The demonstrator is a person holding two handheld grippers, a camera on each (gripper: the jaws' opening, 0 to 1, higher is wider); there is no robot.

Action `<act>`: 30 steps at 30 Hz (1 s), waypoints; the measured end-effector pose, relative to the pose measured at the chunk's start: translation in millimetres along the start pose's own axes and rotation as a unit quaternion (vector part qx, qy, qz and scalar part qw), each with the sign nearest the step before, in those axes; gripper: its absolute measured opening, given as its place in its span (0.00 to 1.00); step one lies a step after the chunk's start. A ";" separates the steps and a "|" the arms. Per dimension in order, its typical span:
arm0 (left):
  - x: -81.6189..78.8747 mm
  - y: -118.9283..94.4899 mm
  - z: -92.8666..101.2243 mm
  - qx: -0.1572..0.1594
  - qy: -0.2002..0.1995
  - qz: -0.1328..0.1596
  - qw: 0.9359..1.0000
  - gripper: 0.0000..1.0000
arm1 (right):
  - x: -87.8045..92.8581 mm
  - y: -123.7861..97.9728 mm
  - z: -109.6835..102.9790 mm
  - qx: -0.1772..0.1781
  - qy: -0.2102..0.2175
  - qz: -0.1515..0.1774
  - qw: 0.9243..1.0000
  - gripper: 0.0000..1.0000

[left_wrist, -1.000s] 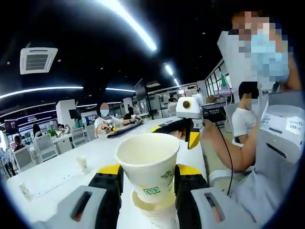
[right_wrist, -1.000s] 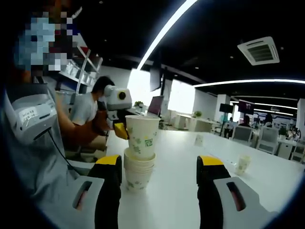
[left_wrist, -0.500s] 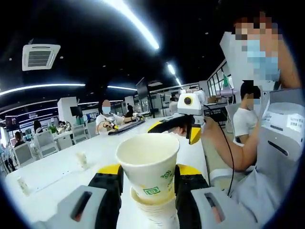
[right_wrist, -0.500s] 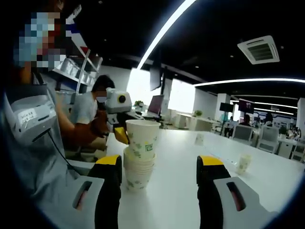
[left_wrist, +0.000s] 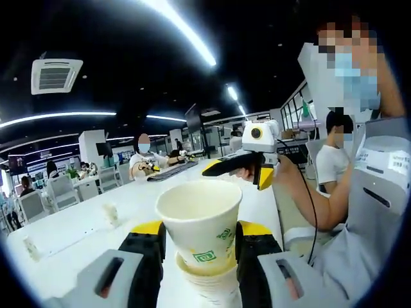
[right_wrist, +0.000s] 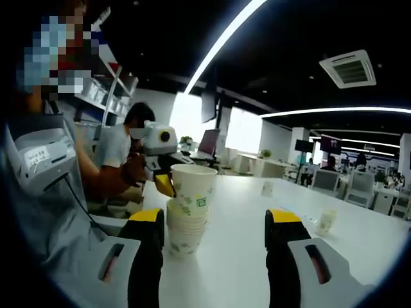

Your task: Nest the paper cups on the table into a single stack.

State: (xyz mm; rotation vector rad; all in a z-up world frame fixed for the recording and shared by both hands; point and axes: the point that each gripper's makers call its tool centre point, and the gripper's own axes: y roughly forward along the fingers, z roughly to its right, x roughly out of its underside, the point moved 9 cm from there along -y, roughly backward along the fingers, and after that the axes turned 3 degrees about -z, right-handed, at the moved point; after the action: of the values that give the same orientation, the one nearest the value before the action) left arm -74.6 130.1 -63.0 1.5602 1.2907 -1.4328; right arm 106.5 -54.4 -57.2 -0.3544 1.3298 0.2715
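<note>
Here, a paper cup (left_wrist: 200, 221) is gripped by the left gripper (left_wrist: 198, 247) jaws, seated in the stack (right_wrist: 187, 230). The right gripper (right_wrist: 215, 250) jaws are held wide above the white desk (right_wrist: 237, 263).

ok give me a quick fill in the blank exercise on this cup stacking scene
1. The left tongs are shut on the top ____.
2. That cup sits partly nested in the ____ of cups below it.
3. The right tongs hold ____, their jaws standing apart.
4. The stack stands on a ____ table.

Missing words: cup; stack; nothing; white
</note>
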 end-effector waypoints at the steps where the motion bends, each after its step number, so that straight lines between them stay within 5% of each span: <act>1: 0.0 0.2 0.3 0.001 0.000 0.000 1.000 0.46 | -0.1 -0.1 0.0 0.000 0.000 0.000 1.000 0.66; 7: 2.0 2.3 2.9 0.006 -0.013 0.004 1.000 0.53 | -0.6 -0.6 0.3 0.001 0.001 0.001 1.000 0.66; 30: 5.5 -11.2 1.9 -0.024 -0.052 0.028 0.998 0.52 | 0.7 2.3 -0.2 -0.001 0.002 -0.001 1.000 0.66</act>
State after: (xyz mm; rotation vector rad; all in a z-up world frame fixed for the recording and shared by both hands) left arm -86.2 133.1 -67.0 1.4593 1.2031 -1.4175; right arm 105.6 -52.3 -58.1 -0.3579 1.3334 0.2700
